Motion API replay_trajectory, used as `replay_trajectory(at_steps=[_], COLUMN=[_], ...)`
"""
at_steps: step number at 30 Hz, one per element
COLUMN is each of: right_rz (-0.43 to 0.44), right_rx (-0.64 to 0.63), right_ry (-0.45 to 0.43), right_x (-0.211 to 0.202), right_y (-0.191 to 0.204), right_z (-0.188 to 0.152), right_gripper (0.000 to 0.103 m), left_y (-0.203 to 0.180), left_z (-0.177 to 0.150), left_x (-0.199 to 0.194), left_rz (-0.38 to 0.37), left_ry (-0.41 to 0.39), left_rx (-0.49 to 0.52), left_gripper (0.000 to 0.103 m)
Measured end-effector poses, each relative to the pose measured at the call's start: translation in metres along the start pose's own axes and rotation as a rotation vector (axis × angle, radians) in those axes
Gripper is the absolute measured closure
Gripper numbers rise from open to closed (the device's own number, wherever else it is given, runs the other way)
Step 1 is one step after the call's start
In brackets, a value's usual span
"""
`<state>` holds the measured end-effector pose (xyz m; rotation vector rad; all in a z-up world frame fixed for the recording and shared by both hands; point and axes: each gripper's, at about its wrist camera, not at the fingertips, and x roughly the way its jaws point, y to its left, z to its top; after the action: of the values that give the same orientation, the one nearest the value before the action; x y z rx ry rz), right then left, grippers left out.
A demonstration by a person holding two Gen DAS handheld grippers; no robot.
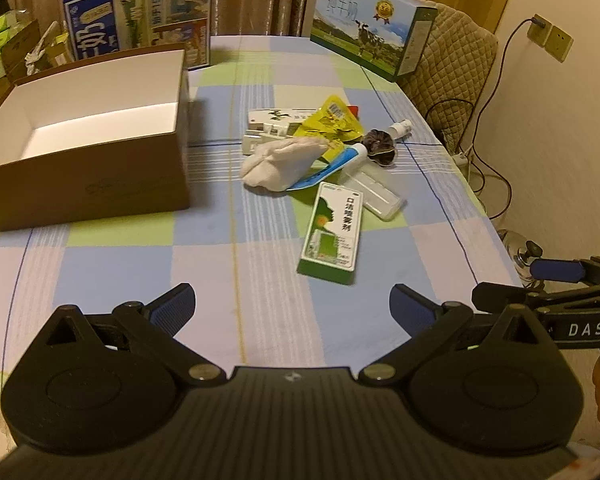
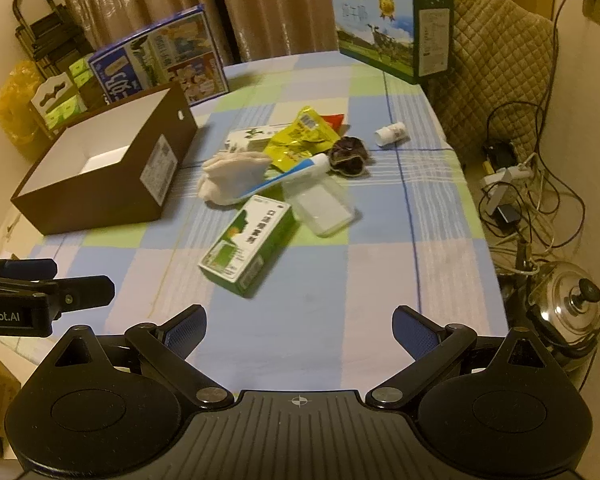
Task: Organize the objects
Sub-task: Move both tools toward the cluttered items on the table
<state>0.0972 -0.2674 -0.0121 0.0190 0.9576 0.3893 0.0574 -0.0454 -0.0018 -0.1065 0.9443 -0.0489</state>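
Observation:
An open brown cardboard box (image 1: pixel 83 184) (image 2: pixel 99 196) with a white inside stands empty at the left of the checked tablecloth. A pile lies mid-table: green-and-white medicine box (image 1: pixel 332 232) (image 2: pixel 249 246), white cloth (image 1: pixel 279 162) (image 2: pixel 231 176), blue-white tube (image 1: pixel 336 162) (image 2: pixel 295 172), clear plastic case (image 1: pixel 374 192) (image 2: pixel 322 204), yellow packet (image 1: pixel 332 120) (image 2: pixel 304 140), dark scrunchie (image 1: pixel 380 144) (image 2: pixel 348 156), small white bottle (image 1: pixel 402 128) (image 2: pixel 392 134). My left gripper (image 1: pixel 291 308) is open, low over the near table. My right gripper (image 2: pixel 297 328) is open too, short of the green box.
Two large milk cartons (image 1: pixel 139 20) (image 1: pixel 372 24) stand at the table's far edge. A quilted chair (image 2: pixel 500 72) sits at the far right. Cables, a power strip (image 2: pixel 504 176) and a steel pot (image 2: pixel 568 300) lie on the floor to the right.

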Motion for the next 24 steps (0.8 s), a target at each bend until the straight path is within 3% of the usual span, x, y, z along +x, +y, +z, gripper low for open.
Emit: replay_trajectory(at_steps=[24], right_rz=[0.013], right_rx=[0.005], right_ry=[0.029], right_x=[0.043], right_y=[-0.065], right_z=[0.036], right_gripper=[0.006], left_y=[-0.039], left_z=[0.035], left_x=[0.091], left_rz=[-0.002], left_ry=[0.051], left_rx=[0.050], left_gripper=[0.001])
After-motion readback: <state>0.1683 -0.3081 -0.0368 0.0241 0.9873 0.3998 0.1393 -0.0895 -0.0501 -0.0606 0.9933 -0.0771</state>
